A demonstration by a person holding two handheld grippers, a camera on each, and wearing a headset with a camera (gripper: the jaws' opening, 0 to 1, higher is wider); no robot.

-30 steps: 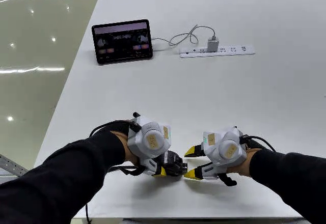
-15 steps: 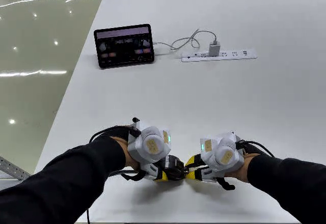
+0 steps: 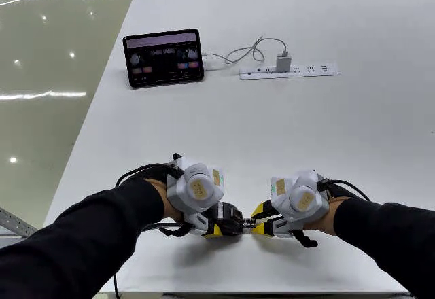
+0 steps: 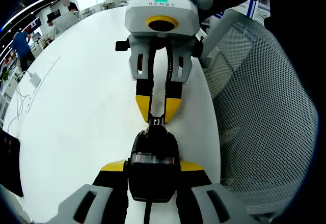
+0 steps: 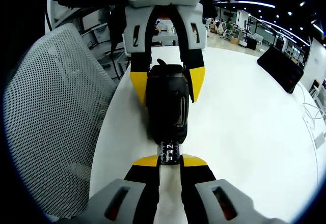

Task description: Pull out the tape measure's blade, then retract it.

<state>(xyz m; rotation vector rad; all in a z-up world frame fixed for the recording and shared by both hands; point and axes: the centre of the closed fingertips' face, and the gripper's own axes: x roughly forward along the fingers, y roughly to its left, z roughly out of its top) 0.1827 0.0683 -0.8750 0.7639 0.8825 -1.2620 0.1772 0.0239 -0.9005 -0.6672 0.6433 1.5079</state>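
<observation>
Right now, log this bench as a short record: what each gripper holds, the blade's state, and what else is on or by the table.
left gripper: shut on the black case of the tape measure, near the table's front edge
right gripper: shut on the end of the blade, facing the left gripper
blade state: barely out; a short stretch between case and jaws
table: white; tablet with lit screen and power strip with a charger plugged in, at the far side
beside table: mesh chair
</observation>
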